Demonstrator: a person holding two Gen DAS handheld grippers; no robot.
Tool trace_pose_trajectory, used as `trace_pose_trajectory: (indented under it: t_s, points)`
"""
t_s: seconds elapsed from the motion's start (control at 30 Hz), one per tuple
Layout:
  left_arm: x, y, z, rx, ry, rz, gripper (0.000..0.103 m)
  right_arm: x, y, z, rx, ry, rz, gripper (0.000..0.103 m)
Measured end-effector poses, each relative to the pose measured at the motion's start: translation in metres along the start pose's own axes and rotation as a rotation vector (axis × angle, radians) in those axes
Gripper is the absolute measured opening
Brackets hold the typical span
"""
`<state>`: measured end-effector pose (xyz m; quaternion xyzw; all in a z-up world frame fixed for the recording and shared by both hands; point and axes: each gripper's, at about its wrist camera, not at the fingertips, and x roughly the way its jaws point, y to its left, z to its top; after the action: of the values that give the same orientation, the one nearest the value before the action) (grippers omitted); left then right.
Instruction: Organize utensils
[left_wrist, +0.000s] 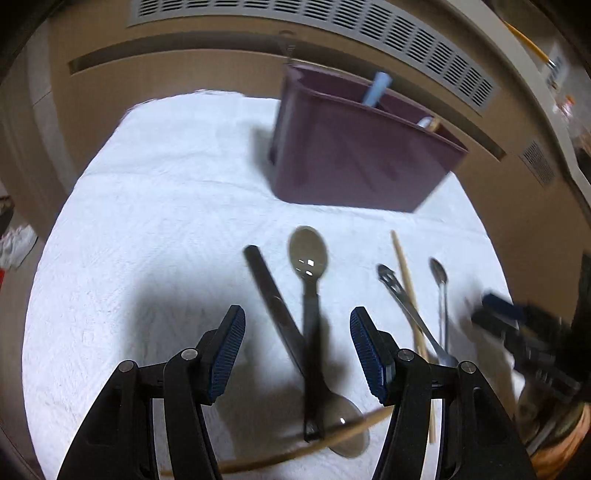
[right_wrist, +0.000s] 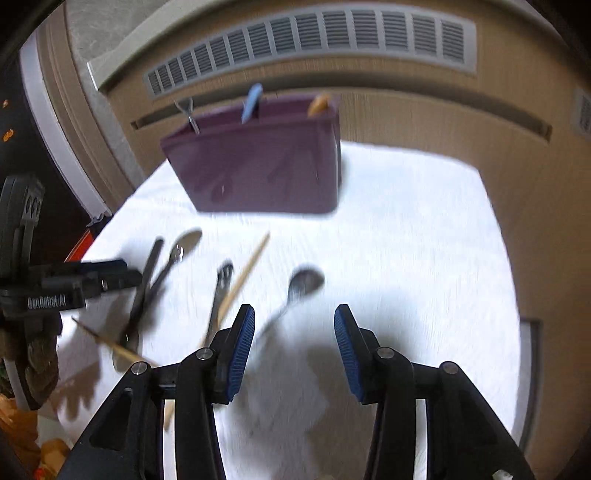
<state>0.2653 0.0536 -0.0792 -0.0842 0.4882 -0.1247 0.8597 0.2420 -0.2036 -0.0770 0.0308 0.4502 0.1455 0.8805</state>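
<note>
Tilting steeply down over the white cloth (left_wrist: 147, 206), the left gripper (left_wrist: 297, 350) has its blue-padded jaws apart with nothing pressed between the pads; two crossed utensils lie on the cloth in the gap below it, a dark flat handle (left_wrist: 273, 299) and a grey plastic spoon (left_wrist: 308, 254) with its bowl toward the far side, and a second spoon bowl (left_wrist: 343, 428) shows nearer the camera; a thin wooden stick (left_wrist: 303, 448) runs across under the jaws, blurred; to the right of them lie a slotted metal utensil (left_wrist: 391, 282), a wooden chopstick (left_wrist: 404, 269) crossing it, and a small metal spoon (left_wrist: 439, 275); the right gripper (right_wrist: 294, 350) is likewise pitched downward, its jaws apart and empty, with that small metal spoon (right_wrist: 304, 282) on the cloth just ahead of them, its handle reaching toward the left pad; seen from the left wrist, the right gripper (left_wrist: 498, 314) sits at the right edge, too blurred to read its tips; the purple utensil caddy (left_wrist: 354, 158) stands upright at the far side of the cloth, well apart from both grippers; a light blue handle (left_wrist: 376, 90) sticks up from one compartment, an orange-tan tip (right_wrist: 319, 103) from the right end, and a thin metal piece (right_wrist: 188, 112) from the left end; which utensils these are I cannot tell
</note>
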Motion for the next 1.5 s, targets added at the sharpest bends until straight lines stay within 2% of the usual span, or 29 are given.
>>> trace_pose_trajectory:
  t_s: [0.07,0.2,0.3,0.43,0.47,0.5,0.53,0.63,0.77,0.87,0.9,1.1,1.27,1.5]
  points:
    - [0.005,0.003,0.004,-0.031,0.009,0.0,0.059,0.003,-0.005,-0.008,0.026,0.016,-0.001,0.043]
    - [0.018,0.007,0.014,-0.047,0.006,0.037,0.038,0.004,-0.017,-0.016,0.068,0.028,-0.012,0.044]
    - [0.03,0.008,0.019,-0.052,0.014,0.079,0.035,0.006,-0.022,-0.02,0.083,0.039,-0.008,0.044]
    - [0.035,0.003,0.023,-0.025,-0.008,0.127,0.031,0.001,-0.011,-0.012,0.044,0.018,-0.006,0.044]
    - [0.036,0.002,0.024,-0.02,-0.012,0.133,0.029,0.0,-0.007,-0.01,0.027,0.009,-0.007,0.044]
    - [0.036,0.001,0.023,-0.011,-0.017,0.149,0.019,-0.002,-0.003,-0.007,0.012,0.002,-0.006,0.044]
    - [0.037,0.001,0.023,-0.001,-0.022,0.165,0.017,-0.003,0.002,-0.004,-0.004,-0.004,-0.002,0.044]
    - [0.031,0.002,0.02,0.006,-0.057,0.157,0.014,-0.003,0.02,0.003,-0.062,-0.013,0.015,0.044]
    - [0.001,0.003,0.014,0.007,-0.144,0.105,0.013,0.002,0.047,0.012,-0.16,-0.007,0.044,0.044]
    - [-0.031,0.003,0.011,0.015,-0.218,0.065,0.013,0.009,0.06,0.022,-0.208,0.008,0.056,0.029]
    - [-0.041,0.003,0.011,0.019,-0.241,0.058,0.012,0.012,0.063,0.026,-0.217,0.015,0.059,0.027]
    - [-0.092,0.008,0.007,0.015,-0.357,-0.007,0.012,0.043,0.082,0.046,-0.24,0.088,0.054,0.025]
    - [-0.119,0.015,0.002,0.012,-0.416,-0.038,0.012,0.069,0.084,0.052,-0.236,0.138,-0.001,0.025]
    - [-0.131,0.023,-0.001,-0.002,-0.452,-0.048,0.011,0.087,0.094,0.054,-0.269,0.169,-0.037,0.025]
